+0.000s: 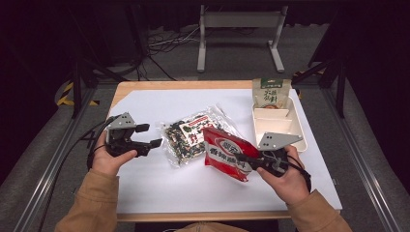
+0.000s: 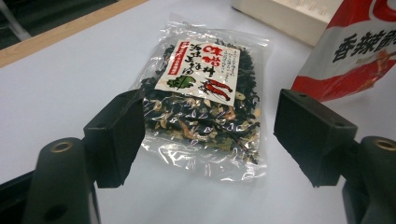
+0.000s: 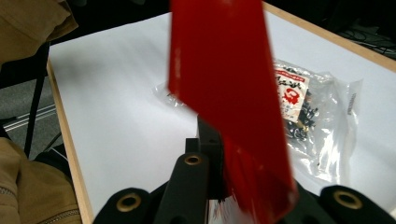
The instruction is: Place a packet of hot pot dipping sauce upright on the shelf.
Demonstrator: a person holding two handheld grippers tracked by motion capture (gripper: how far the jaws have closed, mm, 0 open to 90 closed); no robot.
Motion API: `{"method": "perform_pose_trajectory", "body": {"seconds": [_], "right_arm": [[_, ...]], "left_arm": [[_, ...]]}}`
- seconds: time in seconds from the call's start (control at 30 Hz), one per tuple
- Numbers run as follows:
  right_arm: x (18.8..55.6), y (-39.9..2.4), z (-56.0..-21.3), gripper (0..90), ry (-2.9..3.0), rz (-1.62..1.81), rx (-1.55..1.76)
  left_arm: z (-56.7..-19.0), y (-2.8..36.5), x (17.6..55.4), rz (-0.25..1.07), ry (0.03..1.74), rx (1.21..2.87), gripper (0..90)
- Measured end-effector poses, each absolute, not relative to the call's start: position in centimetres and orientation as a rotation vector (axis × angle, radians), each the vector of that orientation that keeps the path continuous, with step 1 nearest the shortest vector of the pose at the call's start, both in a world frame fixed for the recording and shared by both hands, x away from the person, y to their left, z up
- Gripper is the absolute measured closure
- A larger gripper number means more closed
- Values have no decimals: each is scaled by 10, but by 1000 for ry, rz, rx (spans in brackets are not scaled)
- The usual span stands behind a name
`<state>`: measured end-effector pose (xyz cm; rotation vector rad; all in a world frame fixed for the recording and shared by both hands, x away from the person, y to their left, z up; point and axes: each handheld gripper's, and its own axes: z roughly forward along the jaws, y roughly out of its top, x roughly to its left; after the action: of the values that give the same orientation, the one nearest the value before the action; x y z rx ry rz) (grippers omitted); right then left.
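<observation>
A red snack bag (image 1: 225, 152) is lifted off the table, tilted, with my right gripper (image 1: 240, 158) shut on its lower right edge. In the right gripper view the red bag (image 3: 224, 79) rises straight out of the closed jaws (image 3: 219, 161). A clear bag of dark dried seaweed mix (image 1: 188, 135) lies flat at the table's middle, just left of the red bag. My left gripper (image 1: 152, 136) hovers to its left, open and holding nothing. In the left gripper view the seaweed bag (image 2: 201, 102) lies ahead between the spread jaws (image 2: 212, 140), with the red bag (image 2: 355, 51) at upper right.
A white compartment tray (image 1: 296, 126) sits at the table's right side, with a green and cream pouch (image 1: 271, 93) standing at its far end. A white sheet (image 1: 159, 188) covers the wooden table. A metal stand (image 1: 239, 29) and cables are on the floor beyond.
</observation>
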<state>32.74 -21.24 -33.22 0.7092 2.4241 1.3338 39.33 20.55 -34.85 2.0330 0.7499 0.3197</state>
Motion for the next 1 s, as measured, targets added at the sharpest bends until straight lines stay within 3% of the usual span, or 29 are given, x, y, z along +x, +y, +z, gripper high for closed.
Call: {"method": "perform_pose_trajectory", "body": {"seconds": [1.0], "right_arm": [[349,-236,-282,898,2396,1254,581]], "left_arm": [[-355,220,396,322,821,2016,264]]}}
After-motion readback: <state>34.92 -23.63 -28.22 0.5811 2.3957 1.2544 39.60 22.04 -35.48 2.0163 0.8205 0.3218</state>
